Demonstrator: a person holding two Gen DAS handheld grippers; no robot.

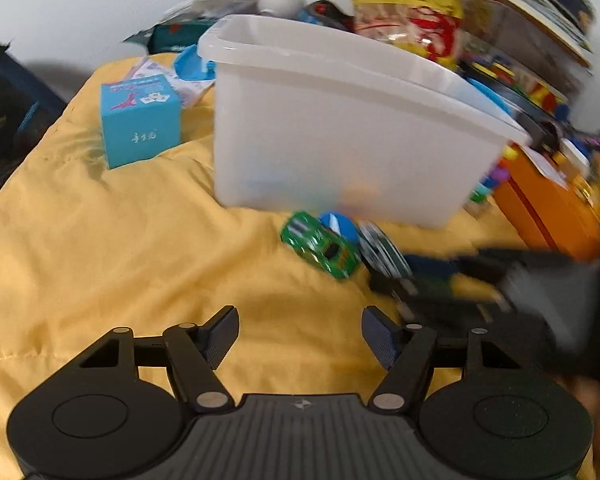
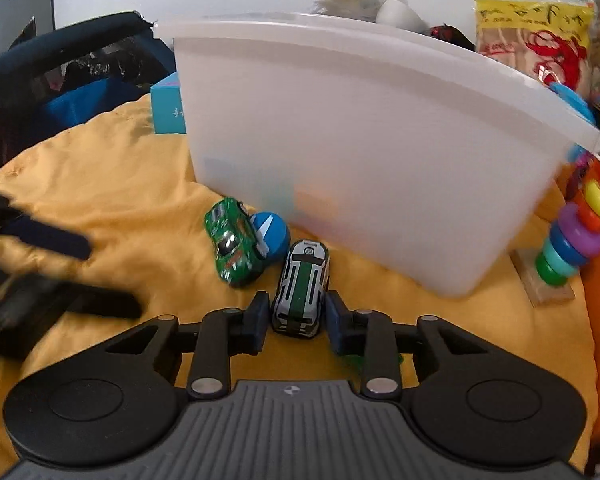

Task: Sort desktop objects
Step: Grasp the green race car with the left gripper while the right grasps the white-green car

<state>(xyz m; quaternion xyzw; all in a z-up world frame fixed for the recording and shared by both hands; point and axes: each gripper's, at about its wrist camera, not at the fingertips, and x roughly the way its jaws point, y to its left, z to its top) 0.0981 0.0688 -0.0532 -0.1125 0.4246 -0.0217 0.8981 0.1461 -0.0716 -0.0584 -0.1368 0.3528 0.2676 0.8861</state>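
1. On my right wrist view the white toy car (image 2: 302, 288) carries a green stripe and a round badge on the hood, possibly "69"; too small for me to be sure.
2. My right gripper (image 2: 296, 320) brackets the car's near end, pads just beside its sides; I cannot tell if they touch.
3. The car lies on the yellow cloth (image 2: 112, 184), long axis pointing away from me toward the white bin (image 2: 360, 140).
4. Only the right view shows the ring stacker (image 2: 576, 232); only the left shows the blue box (image 1: 140, 124), its print unreadable.
5. My left gripper (image 1: 298, 336) is spread wide, empty.
6. The green car (image 2: 232, 246) sits just left, touching a blue disc (image 2: 274, 236).
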